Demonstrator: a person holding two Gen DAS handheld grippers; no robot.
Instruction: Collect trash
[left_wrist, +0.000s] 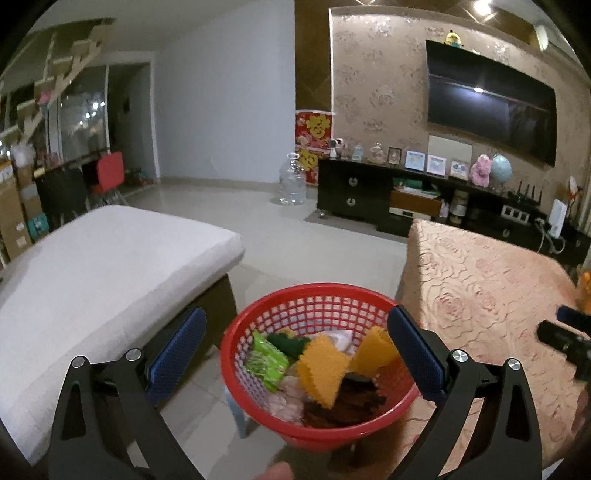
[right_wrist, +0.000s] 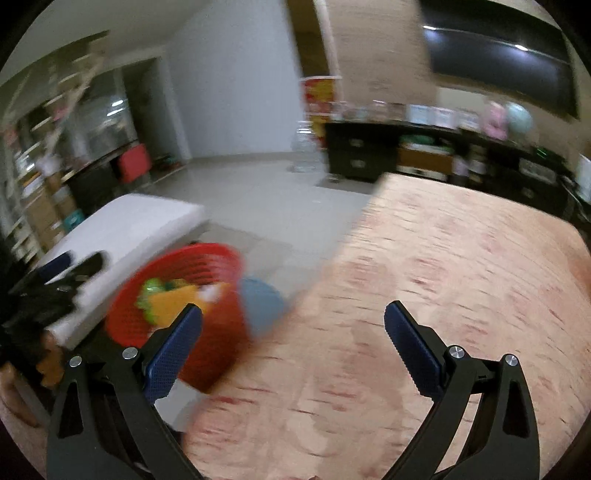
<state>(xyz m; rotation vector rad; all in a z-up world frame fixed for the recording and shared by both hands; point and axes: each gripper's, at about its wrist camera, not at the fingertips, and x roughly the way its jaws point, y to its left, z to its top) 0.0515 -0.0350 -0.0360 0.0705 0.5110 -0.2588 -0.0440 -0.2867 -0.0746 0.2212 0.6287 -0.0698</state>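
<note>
A red mesh basket (left_wrist: 258, 332) sits on a blue stool beside the table. It holds several scraps: a green wrapper (left_wrist: 267, 363), orange pieces (left_wrist: 321, 373), white crumpled paper and dark brown bits. My left gripper (left_wrist: 295, 350) is open, its blue fingers either side of the basket from above, holding nothing. My right gripper (right_wrist: 293, 339) is open and empty above the pink patterned tablecloth (right_wrist: 443, 277). The right wrist view is blurred; the basket (right_wrist: 218, 332) shows at its left, with the left gripper at the far left edge.
A white cushioned bench (left_wrist: 103, 266) stands left of the basket. The pink-clothed table (left_wrist: 487, 288) is on the right. A black TV cabinet (left_wrist: 369, 192) with ornaments, a wall TV and a large water bottle (left_wrist: 292, 181) stand at the back across tiled floor.
</note>
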